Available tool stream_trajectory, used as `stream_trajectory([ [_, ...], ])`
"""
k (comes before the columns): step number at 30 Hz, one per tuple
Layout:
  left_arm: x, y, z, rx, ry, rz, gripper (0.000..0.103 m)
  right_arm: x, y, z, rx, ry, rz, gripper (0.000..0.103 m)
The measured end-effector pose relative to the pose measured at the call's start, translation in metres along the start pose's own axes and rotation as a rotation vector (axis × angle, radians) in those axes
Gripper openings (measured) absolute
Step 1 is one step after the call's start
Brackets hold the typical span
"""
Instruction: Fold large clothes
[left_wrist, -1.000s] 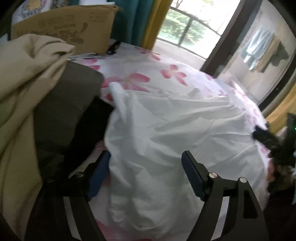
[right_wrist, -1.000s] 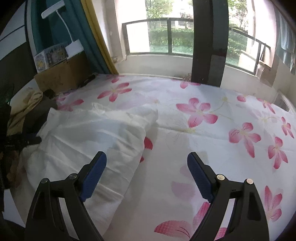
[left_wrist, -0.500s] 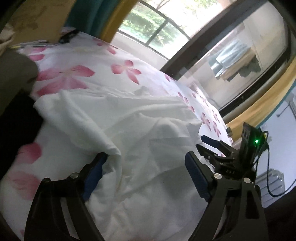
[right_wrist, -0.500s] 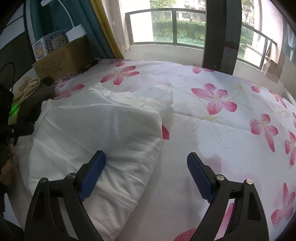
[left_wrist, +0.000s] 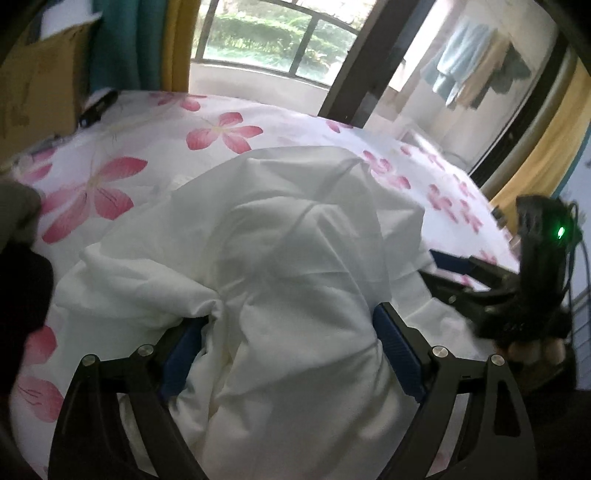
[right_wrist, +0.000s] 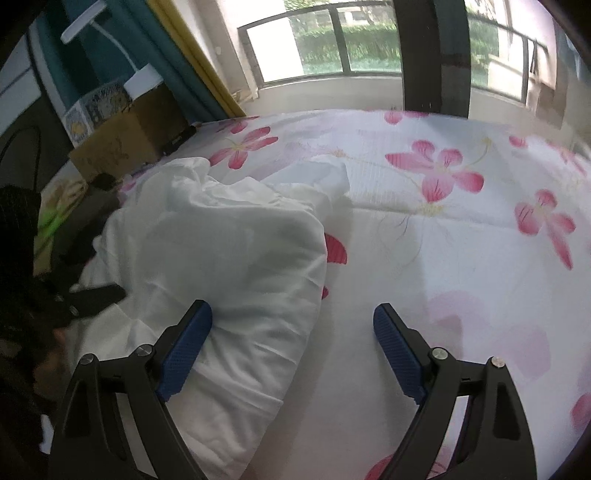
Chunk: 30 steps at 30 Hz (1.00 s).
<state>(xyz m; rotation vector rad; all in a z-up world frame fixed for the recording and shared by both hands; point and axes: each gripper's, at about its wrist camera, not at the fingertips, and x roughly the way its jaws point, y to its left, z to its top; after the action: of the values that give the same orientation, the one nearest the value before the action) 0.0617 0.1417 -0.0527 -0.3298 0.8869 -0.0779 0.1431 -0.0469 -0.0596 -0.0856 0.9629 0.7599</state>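
Two grippers work over one white garment (left_wrist: 280, 266) that lies heaped on a flowered bed sheet (right_wrist: 424, 236), towards the near left part of the bed as the right wrist view shows it. The left gripper (left_wrist: 291, 347) has its jaws spread wide with a thick bunch of the cloth bulging up between them; whether the blue pads actually press on it I cannot tell — the cloth reaches both, yet the jaws look fully apart. The right gripper (right_wrist: 291, 343) is plainly open and empty: its left pad sits at the garment's near right edge, its right pad over bare sheet. That placing reads as a straddle of the hem, ready to close on the edge and lift it for a fold, while the left gripper gathers the bulk so the cloth does not slide.

The garment's long axis seems to run from the near edge of the bed away towards the window (right_wrist: 332, 40), with a crumpled end — perhaps a sleeve or collar, too rumpled to say — pointing to the far left near the cardboard box (right_wrist: 122, 144). It is bunched, not flat, so a clean fold likely needs spreading first.
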Motion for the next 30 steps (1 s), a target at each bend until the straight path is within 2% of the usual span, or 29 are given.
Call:
stream_trajectory([
  [4,0.002,-0.002,-0.001,0.019,-0.017,0.039,0.086,0.000,0.001,0.000,0.002,-0.001,0.010,0.088],
  [7,0.000,-0.001,-0.003,0.027,-0.033,0.050,0.076,0.000,0.001,0.000,0.010,-0.003,0.023,0.088],
  [9,-0.001,-0.001,-0.004,0.027,-0.036,0.035,0.060,0.000,0.003,-0.001,0.013,-0.002,0.039,0.088],
  [12,-0.001,-0.001,-0.005,0.020,-0.034,-0.001,0.047,0.000,0.007,-0.003,0.015,0.002,0.078,0.088],
  [14,-0.002,-0.004,-0.006,0.022,-0.039,-0.006,0.041,0.002,0.015,-0.004,-0.006,0.008,0.090,0.088],
  [19,-0.006,-0.003,-0.009,0.010,-0.065,-0.015,0.033,0.004,0.025,-0.008,-0.028,-0.010,0.129,0.067],
  [21,-0.009,-0.001,-0.010,-0.001,-0.075,-0.029,0.031,0.005,0.021,-0.008,-0.004,-0.015,0.172,0.050],
  [24,-0.017,0.001,-0.008,-0.025,-0.092,-0.059,0.029,0.003,0.023,-0.005,-0.003,-0.028,0.214,0.032],
  [27,-0.027,-0.003,-0.007,0.001,-0.117,-0.036,0.029,-0.005,0.035,0.001,-0.039,-0.059,0.222,0.025],
  [30,-0.037,-0.001,-0.008,0.001,-0.143,-0.026,0.028,-0.014,0.050,0.006,-0.093,-0.090,0.214,0.023],
])
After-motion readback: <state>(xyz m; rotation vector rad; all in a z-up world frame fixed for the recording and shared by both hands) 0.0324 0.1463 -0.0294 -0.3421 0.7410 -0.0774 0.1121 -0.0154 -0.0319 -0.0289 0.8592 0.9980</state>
